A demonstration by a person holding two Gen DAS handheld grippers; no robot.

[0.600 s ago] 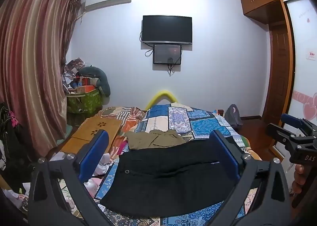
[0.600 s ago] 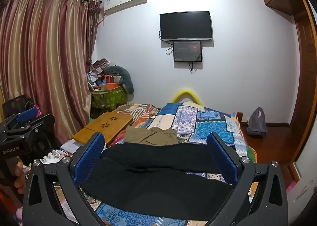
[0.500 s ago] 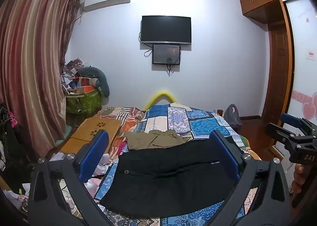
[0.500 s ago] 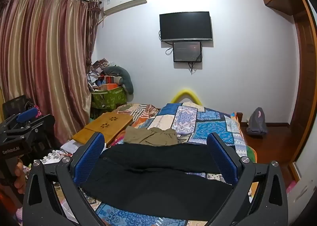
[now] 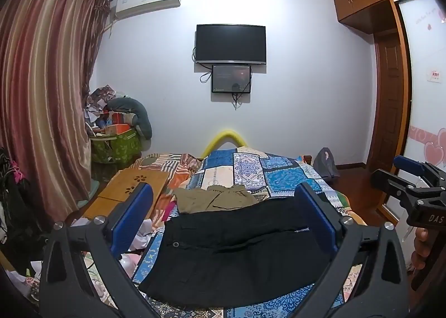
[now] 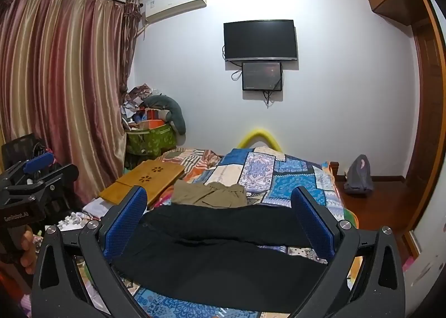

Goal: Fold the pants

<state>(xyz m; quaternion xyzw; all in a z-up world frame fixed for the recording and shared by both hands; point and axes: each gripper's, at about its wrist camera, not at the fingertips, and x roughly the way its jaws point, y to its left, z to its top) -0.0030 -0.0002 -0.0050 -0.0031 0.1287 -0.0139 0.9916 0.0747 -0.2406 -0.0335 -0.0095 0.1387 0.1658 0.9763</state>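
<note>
Black pants lie spread flat across the near end of the bed, waist button toward the left; they also show in the right wrist view. My left gripper is open and empty, held above the pants. My right gripper is open and empty, also above them. Each gripper shows at the edge of the other's view: the right one to the right, the left one to the left.
Folded khaki shorts lie just beyond the pants on the patchwork bedspread. A wooden lap desk rests on the bed's left side. Clutter and a green bin stand by the curtain. A wardrobe is at right.
</note>
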